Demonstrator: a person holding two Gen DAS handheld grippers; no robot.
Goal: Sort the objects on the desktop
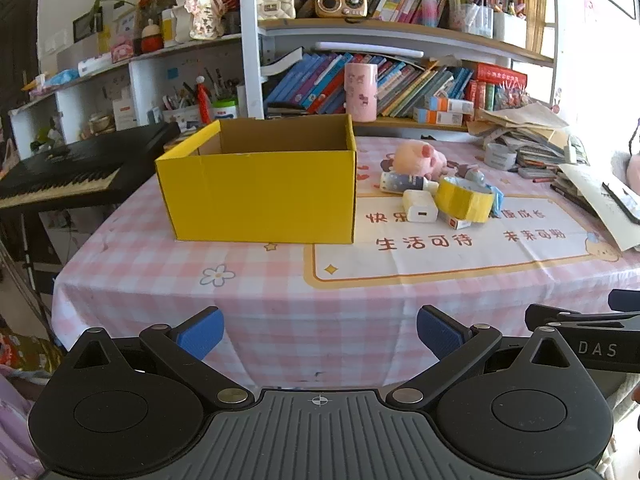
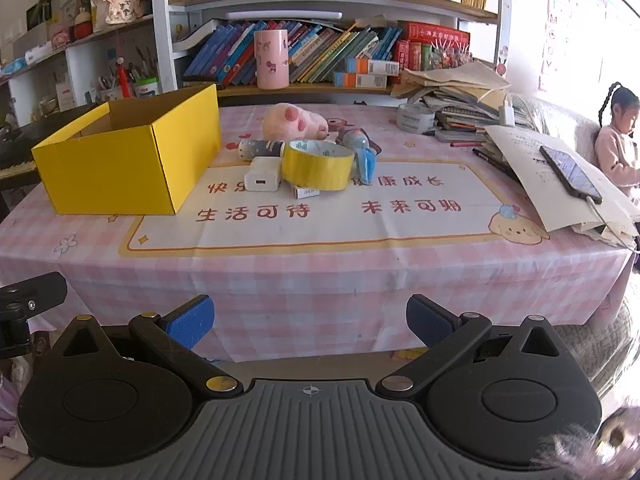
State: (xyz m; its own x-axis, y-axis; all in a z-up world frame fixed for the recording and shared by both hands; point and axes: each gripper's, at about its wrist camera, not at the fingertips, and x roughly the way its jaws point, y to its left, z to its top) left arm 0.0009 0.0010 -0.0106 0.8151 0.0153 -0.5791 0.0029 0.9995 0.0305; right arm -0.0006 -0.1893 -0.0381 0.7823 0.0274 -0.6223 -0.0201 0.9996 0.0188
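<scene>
An open yellow cardboard box (image 1: 260,196) (image 2: 120,160) stands on the left of the pink checked table. To its right lies a small heap: a yellow tape roll (image 1: 464,200) (image 2: 318,168), a white charger (image 1: 419,206) (image 2: 262,174), a pink plush pig (image 1: 416,156) (image 2: 296,120), a patterned tube (image 1: 402,182) (image 2: 260,147), a blue toy (image 2: 364,152) and a small carton (image 2: 305,192) under the tape. My left gripper (image 1: 320,336) and right gripper (image 2: 310,322) hang open and empty before the table's near edge, far from the heap.
A keyboard piano (image 1: 68,172) stands left of the table. Papers, books and a phone (image 2: 570,174) pile up at the right, with a grey tape roll (image 2: 416,118) behind. A pink cup (image 2: 272,58) and bookshelves stand at the back. A person (image 2: 618,136) sits at far right.
</scene>
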